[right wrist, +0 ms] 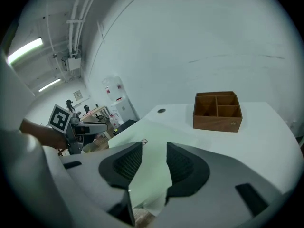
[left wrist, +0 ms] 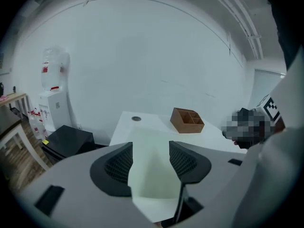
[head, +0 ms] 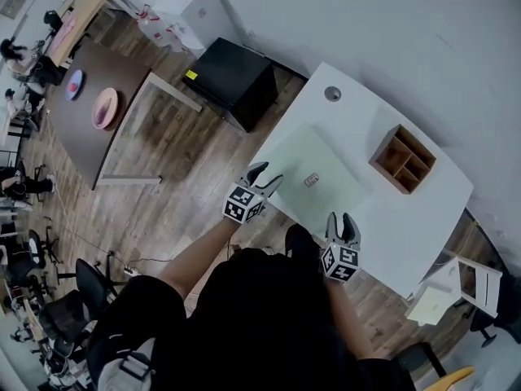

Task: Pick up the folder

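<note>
Folder (head: 317,169), pale green: lying flat on the white desk (head: 423,218), close along its near edge, bearing a small tag (head: 311,180) near the middle. Starting at the left, finding a black box (head: 232,80) sitting on the wooden floor just beside the desk's left end. Next, pointing the left claw (head: 267,177) at the folder's left corner, keeping the jaws spread apart; in the left gripper view, seeing the folder (left wrist: 149,179) filling the gap between the two ribbed pads (left wrist: 116,165) without either pad pressing on it. Further right, aiming the right claw (head: 340,221) at the folder's near edge, again holding the jaws parted and gripping nothing; in the right gripper view, showing the pale sheet (right wrist: 152,175) through the gap, with the desk edge just below. Beyond the folder toward the right, resting a brown wooden organizer (head: 403,159) with open compartments upright on the desk, well apart from both claws and clear of the folder.
</note>
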`<state>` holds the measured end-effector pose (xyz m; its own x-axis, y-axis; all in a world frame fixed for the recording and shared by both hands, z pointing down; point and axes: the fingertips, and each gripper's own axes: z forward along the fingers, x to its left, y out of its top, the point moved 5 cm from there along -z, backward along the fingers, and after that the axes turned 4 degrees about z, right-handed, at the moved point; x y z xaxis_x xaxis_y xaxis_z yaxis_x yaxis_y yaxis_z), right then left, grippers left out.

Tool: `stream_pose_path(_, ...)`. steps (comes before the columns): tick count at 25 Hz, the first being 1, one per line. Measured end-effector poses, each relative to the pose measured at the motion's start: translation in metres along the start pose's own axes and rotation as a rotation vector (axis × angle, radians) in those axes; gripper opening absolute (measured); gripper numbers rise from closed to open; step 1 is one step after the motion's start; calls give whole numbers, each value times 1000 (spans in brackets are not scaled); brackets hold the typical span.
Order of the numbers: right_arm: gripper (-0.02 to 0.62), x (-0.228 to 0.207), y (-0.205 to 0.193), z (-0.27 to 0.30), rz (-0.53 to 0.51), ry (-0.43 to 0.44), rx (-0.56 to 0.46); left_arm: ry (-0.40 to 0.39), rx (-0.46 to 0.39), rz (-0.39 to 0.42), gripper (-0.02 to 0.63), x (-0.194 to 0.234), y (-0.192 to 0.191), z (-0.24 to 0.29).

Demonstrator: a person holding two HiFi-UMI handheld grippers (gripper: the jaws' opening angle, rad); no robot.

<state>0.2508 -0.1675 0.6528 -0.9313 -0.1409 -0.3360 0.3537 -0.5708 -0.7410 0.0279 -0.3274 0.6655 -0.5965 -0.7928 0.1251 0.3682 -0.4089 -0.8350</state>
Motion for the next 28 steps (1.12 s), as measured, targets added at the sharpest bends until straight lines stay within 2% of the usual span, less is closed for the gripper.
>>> stream_pose_path(2,161,-14,-4,11,38,-8,33,1,43,-1,246,8,-5,17)
stream_pose_path(6,220,-32,-17,30,116,-23,111,30,115,-76,274,30,-21,40)
stream_pose_path(8,244,-38,-21,40,147,-32,148,51,144,-81,282,41,-25,48)
stream_pose_path(11,253,-43,-27,53,178,-30,193,68,177,-54,288,53,-27,59)
stream_pose_path(14,261,-46,-35,62,218,-15,234,69,207,22,290,58,-26,70)
stream_pose_path(23,279,-54,-48,77,312,-7,316,2,282,48,296,65,-34,96)
stream_pose_path(28,284,-54,-54,83,293,-13,334,-41,291,-41,314,72,-41,100)
